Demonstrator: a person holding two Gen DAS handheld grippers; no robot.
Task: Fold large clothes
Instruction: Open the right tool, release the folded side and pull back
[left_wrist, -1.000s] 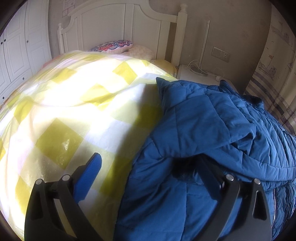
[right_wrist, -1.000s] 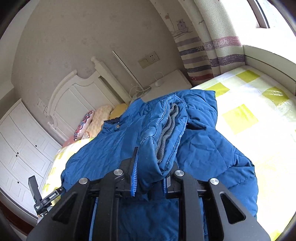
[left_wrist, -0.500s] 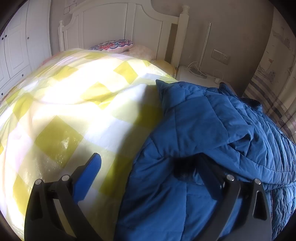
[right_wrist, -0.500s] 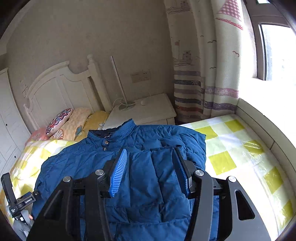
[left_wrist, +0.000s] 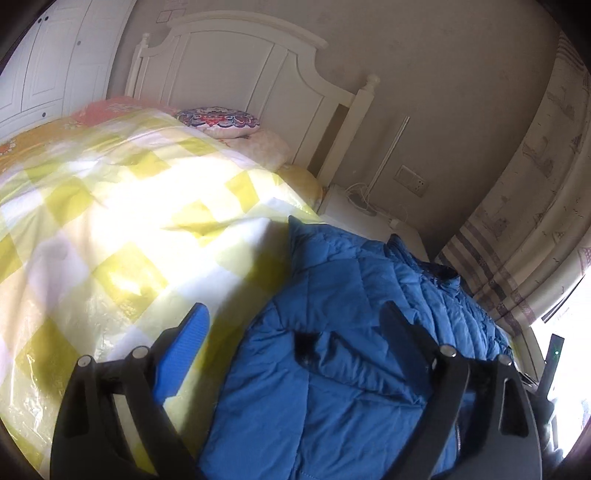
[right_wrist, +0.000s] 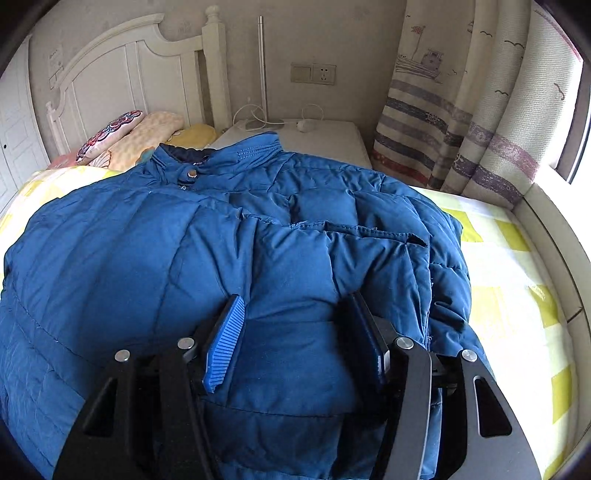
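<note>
A blue quilted jacket lies spread on the yellow-checked bed cover, collar toward the headboard. One sleeve is folded across the jacket's front. My right gripper hovers over that sleeve with its jaws opening; the fabric lies under and between the fingers, but the pads do not press it. In the left wrist view my left gripper stands wide over the jacket's left edge. Its jaws are closing slightly and grip nothing. The left pad is over bare bed cover.
Pillows lie against the white headboard. A white nightstand with cables stands beside the bed, and a striped curtain hangs at the right. White wardrobe doors are at the far left.
My right gripper let go of the sleeve cuff, opened and rolled level; the sleeve now lies flat on the jacket. My left gripper rose and tilted, showing more headboard.
</note>
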